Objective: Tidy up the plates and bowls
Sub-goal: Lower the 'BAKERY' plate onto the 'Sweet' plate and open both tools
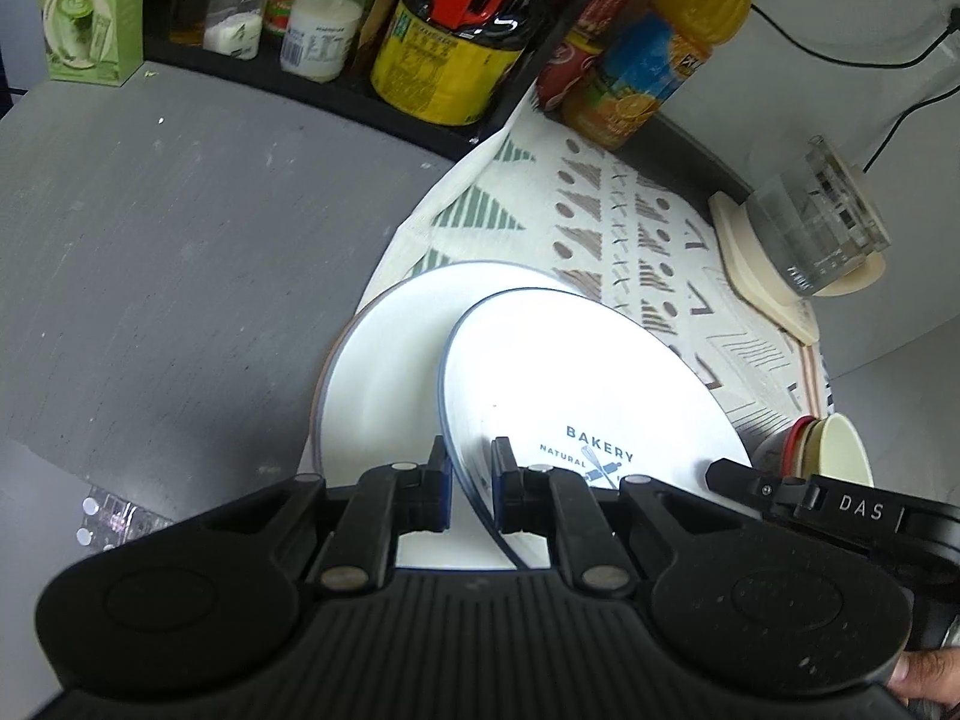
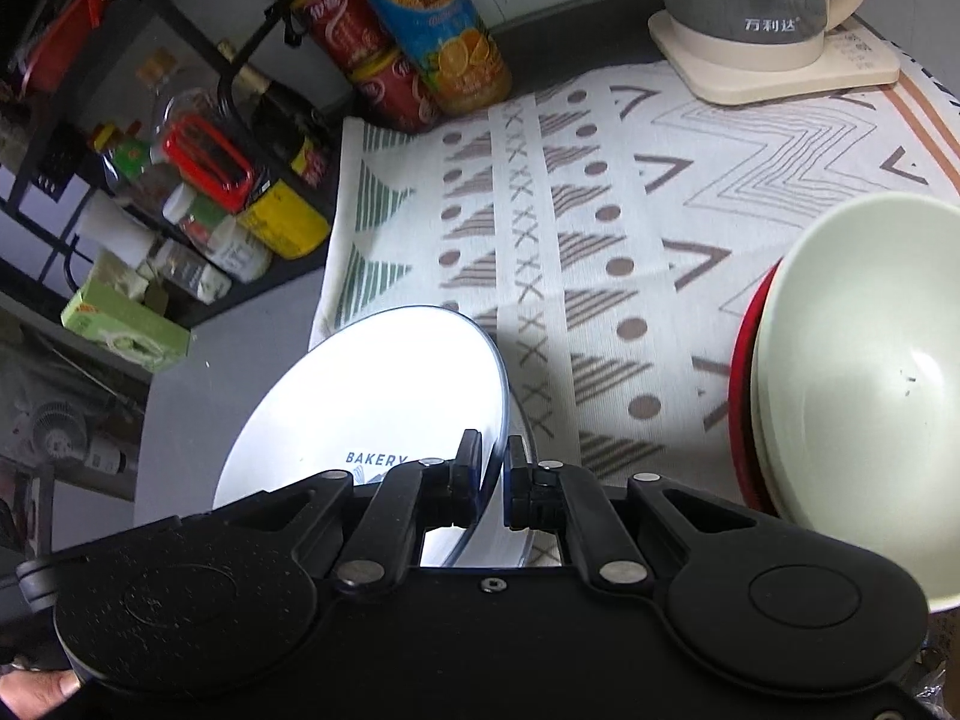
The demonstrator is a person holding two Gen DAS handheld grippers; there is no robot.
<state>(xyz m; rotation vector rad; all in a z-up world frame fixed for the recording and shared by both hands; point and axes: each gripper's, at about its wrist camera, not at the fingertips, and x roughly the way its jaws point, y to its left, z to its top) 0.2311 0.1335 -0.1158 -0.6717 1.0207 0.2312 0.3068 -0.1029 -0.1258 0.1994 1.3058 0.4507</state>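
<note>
A white plate printed "BAKERY" (image 1: 576, 384) is held tilted above a second white plate (image 1: 384, 348) that lies on the patterned cloth. My left gripper (image 1: 469, 468) is shut on the Bakery plate's near rim. My right gripper (image 2: 493, 468) is shut on the same plate (image 2: 384, 396) at its right rim; it also shows in the left wrist view (image 1: 738, 477). A stack of bowls, cream (image 2: 858, 372) nested in red (image 2: 741, 384), sits to the right, also in the left wrist view (image 1: 834, 450).
A patterned cloth (image 2: 600, 210) covers the counter. A glass kettle on a cream base (image 2: 762, 18) stands at the back right. Juice bottle (image 2: 432, 24), cans (image 2: 390, 84) and a black rack with bottles and jars (image 1: 420, 30) line the back. Grey counter (image 1: 180, 240) lies left.
</note>
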